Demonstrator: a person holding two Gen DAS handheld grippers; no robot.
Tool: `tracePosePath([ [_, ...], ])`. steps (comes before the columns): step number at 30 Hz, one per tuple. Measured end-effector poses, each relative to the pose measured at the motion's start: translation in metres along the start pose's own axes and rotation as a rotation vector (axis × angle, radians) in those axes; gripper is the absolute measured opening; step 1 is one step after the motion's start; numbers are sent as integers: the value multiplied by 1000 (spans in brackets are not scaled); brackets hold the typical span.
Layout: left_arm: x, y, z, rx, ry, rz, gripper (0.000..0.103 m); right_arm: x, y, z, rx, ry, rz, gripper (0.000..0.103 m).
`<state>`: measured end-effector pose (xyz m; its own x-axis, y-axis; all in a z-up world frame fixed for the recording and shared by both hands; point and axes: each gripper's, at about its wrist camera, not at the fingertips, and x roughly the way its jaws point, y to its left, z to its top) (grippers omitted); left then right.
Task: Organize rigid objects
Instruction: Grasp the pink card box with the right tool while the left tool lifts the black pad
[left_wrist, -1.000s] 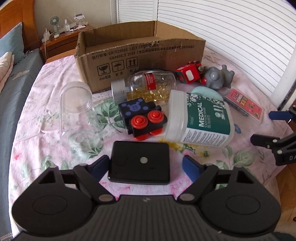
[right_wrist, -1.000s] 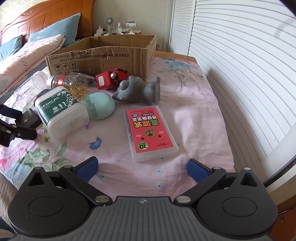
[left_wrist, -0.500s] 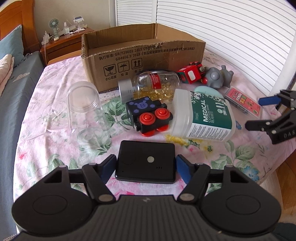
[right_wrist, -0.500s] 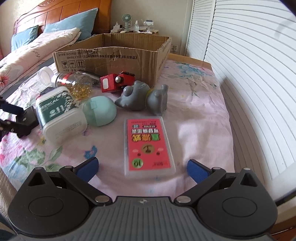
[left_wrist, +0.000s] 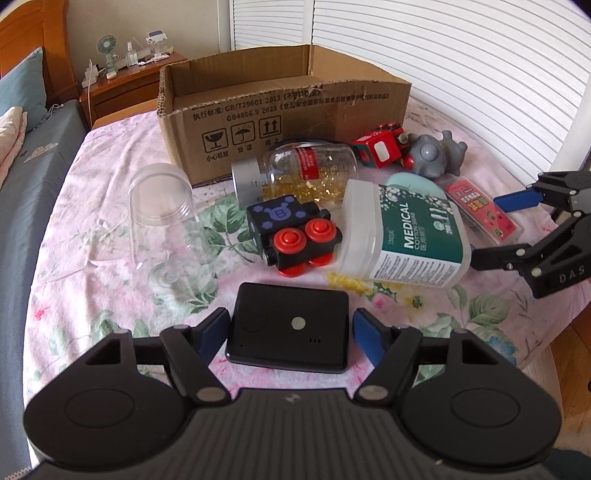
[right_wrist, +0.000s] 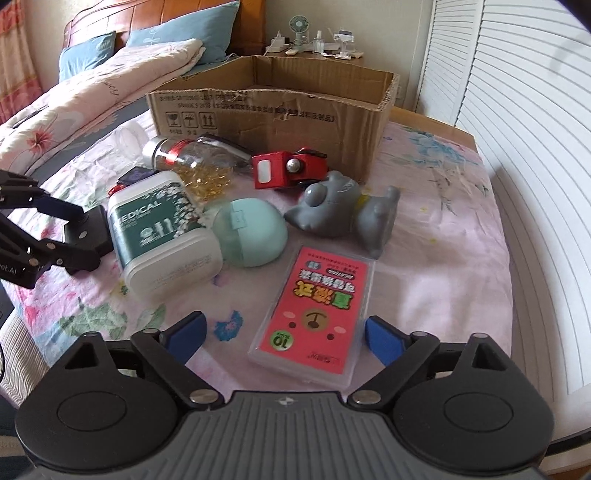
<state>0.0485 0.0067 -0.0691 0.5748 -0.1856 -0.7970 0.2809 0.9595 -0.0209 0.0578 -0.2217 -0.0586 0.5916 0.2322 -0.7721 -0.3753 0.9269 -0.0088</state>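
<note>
Left wrist view first: our left gripper (left_wrist: 290, 330) has its blue pads spread to either side of the flat black device (left_wrist: 288, 328), close to its short edges but, as far as we can tell, not yet pressing on it. Our right gripper (right_wrist: 284, 336) is also spread wide, one pad just beside the right edge of the pink card case (right_wrist: 317, 314), the other well off to its left, so the case sits off-centre between them.

Moving outward from the black device, we find the black toy with red wheels (left_wrist: 295, 236), the empty clear jar (left_wrist: 166, 218) on its side, the capsule jar (left_wrist: 295, 177) and the white medical swab tub (left_wrist: 402, 240). Past the card case lie the mint dome (right_wrist: 247, 236), the grey rubber toy (right_wrist: 340, 214) and the red toy car (right_wrist: 288, 170).

We judge the task barely begun: every item we can see rests on the flowered bedsheet (left_wrist: 92, 280), and what shows of the inside of the cardboard box (left_wrist: 280, 114) looks bare, though its floor is hidden from us.

For room, the swab tub nearly touches the wheeled toy and the mint dome, so the middle is crowded. The near edge of the bed lies close behind both grippers. The box stands open at the far side, its front wall torn and ragged along the rim; anything carried over must clear that rim.
</note>
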Motion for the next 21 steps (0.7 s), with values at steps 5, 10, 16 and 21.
tracePosePath([
  [5,1,0,0,8,0,-3,73,4,-7,6,28,-1,-36,86],
  [10,3,-1,3,20,1,-10,74,7,-5,10,54,-5,-71,80],
  [16,2,0,4,32,4,-20,70,5,-2,13,88,0,-115,64],
  [21,2,0,6,57,24,-37,70,2,3,14,72,9,-133,63],
])
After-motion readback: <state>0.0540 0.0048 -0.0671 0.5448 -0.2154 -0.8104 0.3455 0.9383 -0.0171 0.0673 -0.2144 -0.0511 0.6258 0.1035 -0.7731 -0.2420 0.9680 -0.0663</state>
